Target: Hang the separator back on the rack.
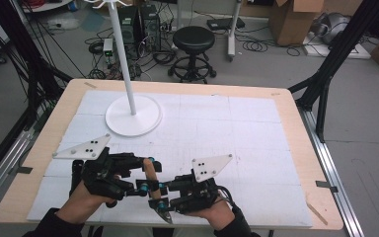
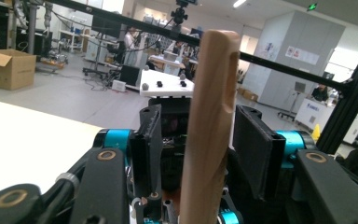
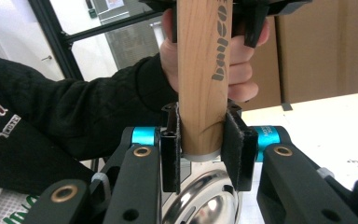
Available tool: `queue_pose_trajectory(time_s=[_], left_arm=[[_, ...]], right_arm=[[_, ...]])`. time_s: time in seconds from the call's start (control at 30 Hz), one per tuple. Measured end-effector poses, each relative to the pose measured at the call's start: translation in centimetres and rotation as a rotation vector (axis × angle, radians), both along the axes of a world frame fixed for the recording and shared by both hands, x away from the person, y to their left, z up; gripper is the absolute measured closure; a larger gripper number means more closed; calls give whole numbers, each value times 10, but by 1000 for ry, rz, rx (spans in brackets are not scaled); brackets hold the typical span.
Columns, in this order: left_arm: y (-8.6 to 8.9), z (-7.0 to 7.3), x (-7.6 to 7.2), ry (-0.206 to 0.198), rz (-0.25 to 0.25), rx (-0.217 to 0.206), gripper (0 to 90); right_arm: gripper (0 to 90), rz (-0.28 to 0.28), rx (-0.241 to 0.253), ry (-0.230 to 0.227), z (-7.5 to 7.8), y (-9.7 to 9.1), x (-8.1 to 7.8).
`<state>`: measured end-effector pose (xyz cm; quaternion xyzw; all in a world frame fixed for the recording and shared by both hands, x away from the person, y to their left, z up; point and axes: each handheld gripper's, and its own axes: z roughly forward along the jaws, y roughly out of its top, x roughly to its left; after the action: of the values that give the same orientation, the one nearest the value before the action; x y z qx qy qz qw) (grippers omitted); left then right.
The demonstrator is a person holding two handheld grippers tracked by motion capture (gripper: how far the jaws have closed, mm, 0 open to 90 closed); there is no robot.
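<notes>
Wooden-handled steel spoon (image 1: pixel 152 183) sits bottom centre in high view. Right gripper (image 3: pixel 203 140) clamps handle just above the bowl; printed lettering visible there. Left gripper (image 2: pixel 200 140) view: jaws apart, flanking handle tip.

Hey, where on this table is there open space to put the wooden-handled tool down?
The white mat is bare right of the stand's round base, out to the right edge, and in the near-right corner. It is crowded at the near centre, where the left gripper and right gripper meet on the tool.
</notes>
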<state>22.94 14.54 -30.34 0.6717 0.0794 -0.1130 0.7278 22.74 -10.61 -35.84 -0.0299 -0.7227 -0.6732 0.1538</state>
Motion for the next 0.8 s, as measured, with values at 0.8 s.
queue_pose_trajectory(time_s=[0.8], left_arm=[[-3, 7, -8, -55, 405, 97, 716]], right_arm=[[484, -391, -128, -109, 3, 2, -4]])
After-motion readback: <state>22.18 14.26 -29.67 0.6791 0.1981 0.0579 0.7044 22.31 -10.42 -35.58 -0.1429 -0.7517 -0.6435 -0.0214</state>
